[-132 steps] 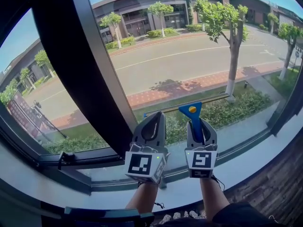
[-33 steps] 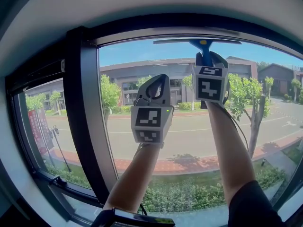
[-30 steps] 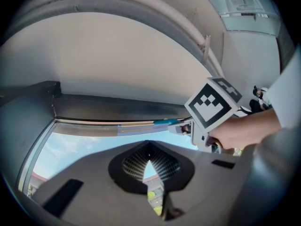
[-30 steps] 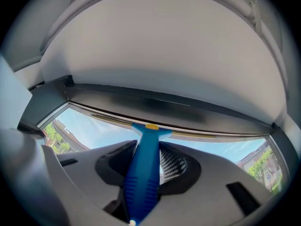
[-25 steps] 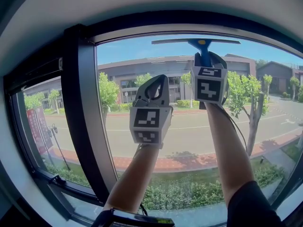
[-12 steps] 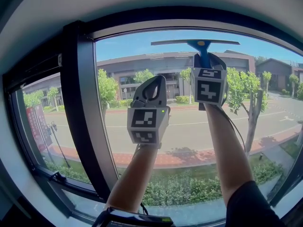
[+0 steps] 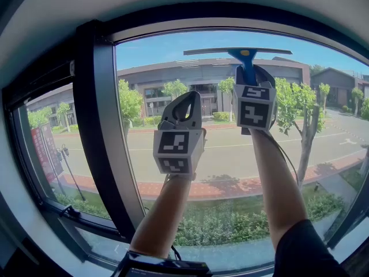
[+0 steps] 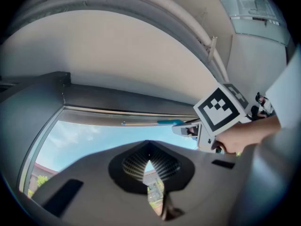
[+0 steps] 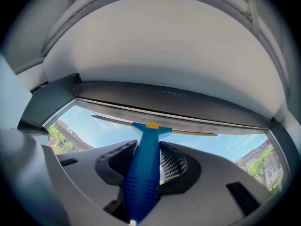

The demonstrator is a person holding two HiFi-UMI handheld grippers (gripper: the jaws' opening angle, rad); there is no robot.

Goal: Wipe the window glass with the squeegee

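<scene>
A blue-handled squeegee [image 7: 247, 59] is held up against the window glass [image 7: 219, 131], its long blade [image 7: 236, 51] lying level just under the top frame. My right gripper [image 7: 252, 74] is shut on the handle [image 9: 143, 173], which runs up between its jaws to the blade [image 9: 155, 126]. My left gripper [image 7: 183, 111] hangs lower and to the left, in front of the pane, shut with nothing between its jaws. In the left gripper view the squeegee [image 8: 167, 122] shows at the right, near the top frame.
A thick dark mullion [image 7: 95, 131] stands left of the pane. The dark top frame [image 9: 178, 102] and pale ceiling soffit [image 9: 164, 46] sit close above the blade. Through the glass are a road, trees and buildings. The sill [image 7: 86, 227] runs along the bottom left.
Over the last second the squeegee blade has slid a little down from the top frame. The left gripper has drifted slightly left. Five seconds ago both grippers were low, near the sill.
</scene>
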